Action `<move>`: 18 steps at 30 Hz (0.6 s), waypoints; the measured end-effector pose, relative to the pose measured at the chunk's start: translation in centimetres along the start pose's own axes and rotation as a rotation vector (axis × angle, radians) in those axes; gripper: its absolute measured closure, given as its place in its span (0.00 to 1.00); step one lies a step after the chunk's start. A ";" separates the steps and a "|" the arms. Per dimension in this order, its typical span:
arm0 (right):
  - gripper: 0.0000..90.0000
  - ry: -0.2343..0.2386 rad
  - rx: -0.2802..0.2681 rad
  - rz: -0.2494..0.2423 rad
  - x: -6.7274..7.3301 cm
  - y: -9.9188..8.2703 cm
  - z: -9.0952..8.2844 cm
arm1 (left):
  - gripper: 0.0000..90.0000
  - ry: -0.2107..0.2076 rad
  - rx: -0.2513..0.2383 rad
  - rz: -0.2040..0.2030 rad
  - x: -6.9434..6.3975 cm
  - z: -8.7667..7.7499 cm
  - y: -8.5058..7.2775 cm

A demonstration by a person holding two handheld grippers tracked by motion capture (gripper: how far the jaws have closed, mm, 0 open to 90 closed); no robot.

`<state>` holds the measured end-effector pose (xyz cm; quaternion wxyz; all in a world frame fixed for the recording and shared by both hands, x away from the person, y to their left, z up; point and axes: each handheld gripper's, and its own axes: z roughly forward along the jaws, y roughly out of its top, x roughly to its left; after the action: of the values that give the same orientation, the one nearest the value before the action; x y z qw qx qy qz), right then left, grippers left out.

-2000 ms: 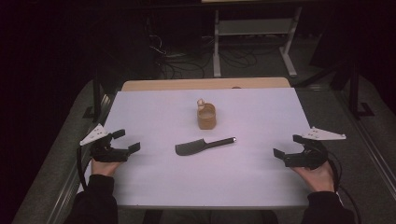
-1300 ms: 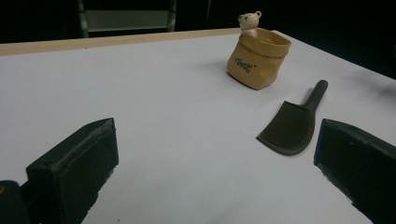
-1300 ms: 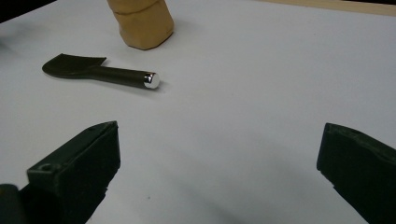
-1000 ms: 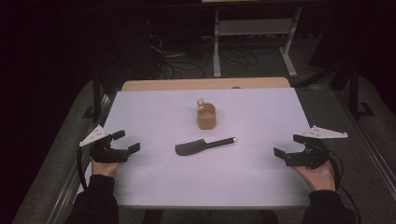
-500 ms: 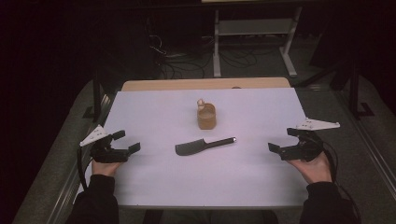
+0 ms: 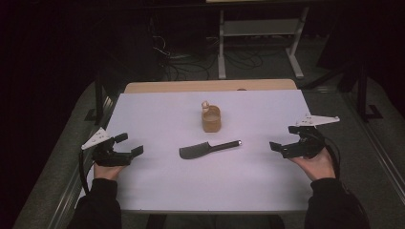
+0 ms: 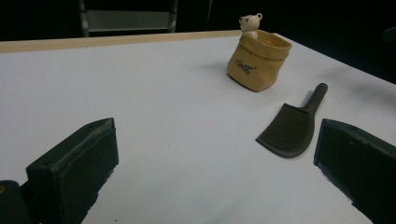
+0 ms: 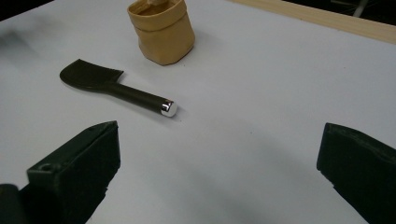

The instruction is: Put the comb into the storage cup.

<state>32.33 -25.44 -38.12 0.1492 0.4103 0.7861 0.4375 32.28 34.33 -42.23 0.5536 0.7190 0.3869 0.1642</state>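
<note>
A tan sack-shaped ceramic pot point(image 6: 211, 119) with a small bear figure at its rim stands at the centre of the high view on the white tabletop point(image 6: 157, 186). Just below it lies a flat black ribbed comb with a chrome-tipped handle point(image 6: 208, 148), apart from the pot. The left gripper point(image 6: 125, 146) at lower left and the right gripper point(image 6: 286, 143) at lower right both point inward with jaws spread and empty, probably so either can reach the objects.
</note>
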 end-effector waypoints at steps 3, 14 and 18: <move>0.00 0.004 0.005 -0.004 0.1 0.3 0.2 | 0.00 0.000 0.001 0.000 0.0 0.0 0.0; 0.00 0.022 0.029 -0.033 0.3 1.3 1.4 | 0.00 0.005 -0.003 0.001 0.1 -0.1 0.0; 0.00 0.024 0.033 -0.038 0.3 1.7 1.6 | 0.00 0.003 -0.002 0.001 0.1 0.0 0.0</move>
<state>33.95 -23.85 -37.58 0.1411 0.3922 0.8027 0.4265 32.32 34.44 -42.22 0.5536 0.7184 0.3871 0.1662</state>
